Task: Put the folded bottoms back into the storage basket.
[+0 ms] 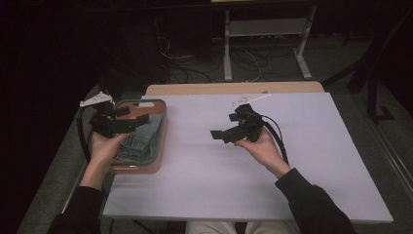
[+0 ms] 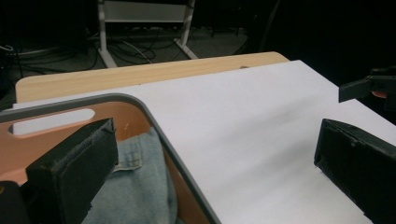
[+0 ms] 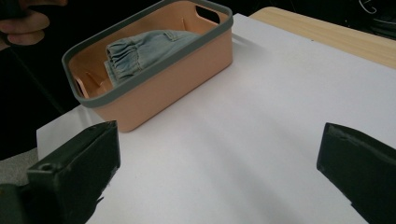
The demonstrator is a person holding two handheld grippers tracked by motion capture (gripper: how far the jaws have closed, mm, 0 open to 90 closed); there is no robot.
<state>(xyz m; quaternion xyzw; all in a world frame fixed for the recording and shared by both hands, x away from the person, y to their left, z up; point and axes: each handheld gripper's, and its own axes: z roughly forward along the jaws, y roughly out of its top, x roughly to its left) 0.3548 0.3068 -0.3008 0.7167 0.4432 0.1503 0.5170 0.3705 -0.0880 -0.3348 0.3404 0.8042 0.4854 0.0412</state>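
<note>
High view: left gripper [image 1: 127, 118], jaws spread and empty, hovers at left over denim garment [image 1: 141, 139]; careless grab risks snagging the basket [image 1: 158, 141] rim.

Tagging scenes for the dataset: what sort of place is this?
Probably a lab or workshop recording station, not a home. A white board covers a wooden desk, loose cables sprawl on the floor by a metal frame, and the surroundings are dark. A basket holds denim clothing.

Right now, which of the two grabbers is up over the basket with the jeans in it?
The left gripper. It hovers above the orange basket holding the jeans, while the right gripper is out over the bare white table.
</note>
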